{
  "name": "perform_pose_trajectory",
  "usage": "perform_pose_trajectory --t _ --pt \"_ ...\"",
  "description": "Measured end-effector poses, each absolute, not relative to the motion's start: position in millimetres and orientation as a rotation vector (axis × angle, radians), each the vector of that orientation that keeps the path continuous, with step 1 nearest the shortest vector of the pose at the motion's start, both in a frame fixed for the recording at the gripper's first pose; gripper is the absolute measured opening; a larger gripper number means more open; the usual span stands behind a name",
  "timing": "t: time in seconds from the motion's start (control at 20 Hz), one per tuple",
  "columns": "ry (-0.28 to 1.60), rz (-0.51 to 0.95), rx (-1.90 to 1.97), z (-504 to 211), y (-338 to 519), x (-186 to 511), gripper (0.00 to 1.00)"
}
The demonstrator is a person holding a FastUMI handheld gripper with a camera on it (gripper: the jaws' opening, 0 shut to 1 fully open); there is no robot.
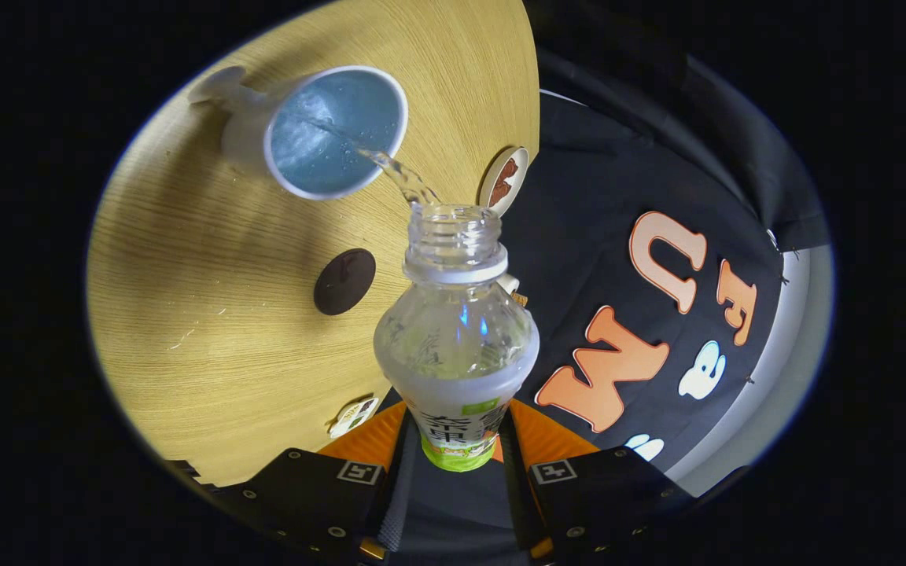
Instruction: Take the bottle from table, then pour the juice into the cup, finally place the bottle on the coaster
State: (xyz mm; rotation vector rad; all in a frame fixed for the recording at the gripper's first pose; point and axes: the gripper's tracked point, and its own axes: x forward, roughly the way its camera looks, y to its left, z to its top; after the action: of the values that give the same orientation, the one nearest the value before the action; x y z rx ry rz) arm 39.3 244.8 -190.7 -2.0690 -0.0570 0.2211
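The jaws are clamped on the lower, labelled part of a clear plastic bottle, one finger pressing on each side of it, so the bottle sits squarely between them and points forward, away from the camera. The bottle is uncapped and tipped over, its threaded neck reaching out above the wooden tabletop. A thin clear stream leaves the open mouth and arcs into a white cup standing on the tabletop beyond the bottle's mouth; the stream lands inside the cup's rim. The cup has a pale blue inside, already holds liquid with bubbles on its surface, and its handle sticks out on the side away from the bottle. Only a little liquid shows inside the bottle's shoulder, near the neck. A dark round coaster lies flat on the tabletop, between the cup and the fingers and just beside the bottle's neck, apart from the cup. A second round disc with a white rim and a brown pattern rests at the tabletop's edge, close by the bottle's mouth. A small white-and-green object lies at the tabletop's edge near the fingers; what it is cannot be told.
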Motion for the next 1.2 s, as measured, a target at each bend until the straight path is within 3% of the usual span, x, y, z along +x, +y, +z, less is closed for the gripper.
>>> perform_pose_trajectory --t 1.2 --pt "-0.127 0.268 -2.192 -181 264 40 0.54"
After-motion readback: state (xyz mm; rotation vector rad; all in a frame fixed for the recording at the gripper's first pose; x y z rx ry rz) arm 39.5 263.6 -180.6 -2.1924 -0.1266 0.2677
